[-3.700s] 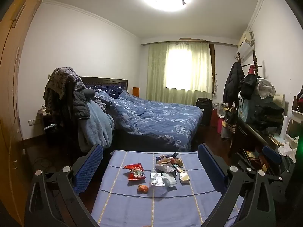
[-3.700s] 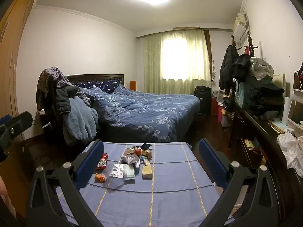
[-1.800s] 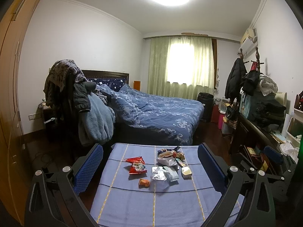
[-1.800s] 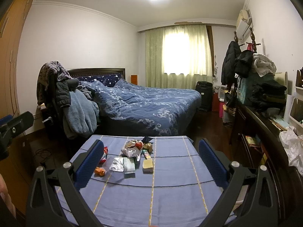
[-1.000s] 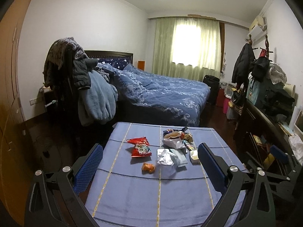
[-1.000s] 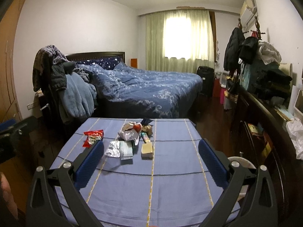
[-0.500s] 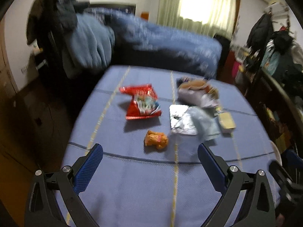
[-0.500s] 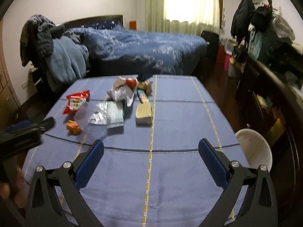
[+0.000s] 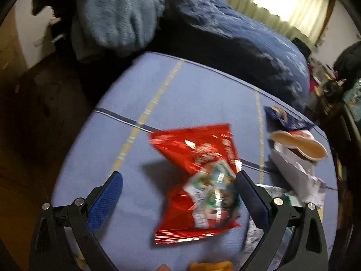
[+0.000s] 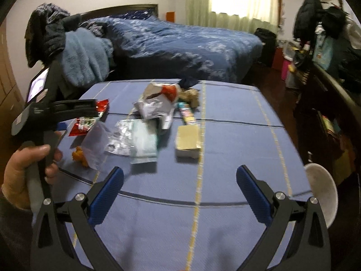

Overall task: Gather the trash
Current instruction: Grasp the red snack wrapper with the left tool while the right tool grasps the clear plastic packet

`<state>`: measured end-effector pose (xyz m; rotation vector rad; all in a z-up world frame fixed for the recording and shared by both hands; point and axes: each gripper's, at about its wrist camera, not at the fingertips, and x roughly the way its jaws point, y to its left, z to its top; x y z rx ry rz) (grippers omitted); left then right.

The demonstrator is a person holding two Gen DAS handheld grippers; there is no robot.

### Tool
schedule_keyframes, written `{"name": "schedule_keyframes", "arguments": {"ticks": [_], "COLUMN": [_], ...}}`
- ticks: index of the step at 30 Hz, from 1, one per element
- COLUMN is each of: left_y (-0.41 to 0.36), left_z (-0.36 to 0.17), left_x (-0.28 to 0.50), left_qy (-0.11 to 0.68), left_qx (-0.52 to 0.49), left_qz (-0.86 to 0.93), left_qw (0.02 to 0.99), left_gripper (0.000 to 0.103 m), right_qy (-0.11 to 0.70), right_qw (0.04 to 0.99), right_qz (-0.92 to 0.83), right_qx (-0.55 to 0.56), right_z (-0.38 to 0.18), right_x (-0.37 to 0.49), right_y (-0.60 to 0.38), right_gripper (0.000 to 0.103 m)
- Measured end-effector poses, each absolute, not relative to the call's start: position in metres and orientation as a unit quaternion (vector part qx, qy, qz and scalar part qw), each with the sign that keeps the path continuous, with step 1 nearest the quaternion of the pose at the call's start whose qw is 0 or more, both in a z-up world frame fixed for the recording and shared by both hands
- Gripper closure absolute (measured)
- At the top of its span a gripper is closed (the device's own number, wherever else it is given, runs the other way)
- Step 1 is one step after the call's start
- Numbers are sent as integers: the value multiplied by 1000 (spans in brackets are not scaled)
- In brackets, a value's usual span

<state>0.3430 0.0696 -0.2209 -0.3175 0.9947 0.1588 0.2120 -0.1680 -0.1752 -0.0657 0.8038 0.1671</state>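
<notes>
A red snack wrapper point(image 9: 198, 180) lies on the blue tablecloth point(image 9: 180, 94), between the open fingers of my left gripper point(image 9: 178, 194), which hovers low over it. The wrapper also shows in the right wrist view point(image 10: 86, 122). More trash lies beside it: a crumpled white paper bag point(image 10: 158, 103), a foil wrapper point(image 10: 119, 135), a pale green packet point(image 10: 143, 144), a beige box point(image 10: 188, 143) and an orange scrap point(image 10: 79, 157). My right gripper point(image 10: 180, 192) is open and empty above the table's near part. The left gripper's body point(image 10: 52, 113) shows at the left there, held by a hand.
A white bin point(image 10: 322, 194) stands at the table's right edge. A bed with a blue quilt point(image 10: 180, 40) lies behind the table. A chair piled with clothes point(image 10: 74, 52) stands at the back left. A dark cluttered sideboard point(image 10: 334, 94) runs along the right.
Both grippers tilted down towards the table. My left gripper moved forward and down until the red wrapper sits between its open fingers. My right gripper came closer to the table.
</notes>
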Motion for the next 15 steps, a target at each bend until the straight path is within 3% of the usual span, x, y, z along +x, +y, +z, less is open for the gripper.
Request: {"name": "schedule_keyframes", "arguments": {"ticks": [1, 2, 5, 8, 15], "left_y": [66, 61, 55, 57, 87], "left_z": [-221, -221, -221, -217, -184], "left_x": [343, 342, 343, 341, 309], "left_qy": [471, 468, 462, 455, 398], "left_qx": [-140, -110, -80, -72, -96], "left_qz": [84, 109, 113, 110, 148], "left_qw": [867, 870, 876, 881, 900], "left_gripper": [20, 40, 73, 84, 85], "right_qy": [392, 393, 391, 381, 366], "right_qw": [915, 914, 913, 915, 910], "right_qz": [89, 94, 111, 124, 177], "right_qx": [-34, -37, -48, -56, -86], "right_z": [-176, -177, -178, -175, -175], "right_x": [214, 215, 217, 216, 233], "right_y": [-163, -158, -144, -133, -90], "right_gripper": [3, 4, 4, 4, 4]}}
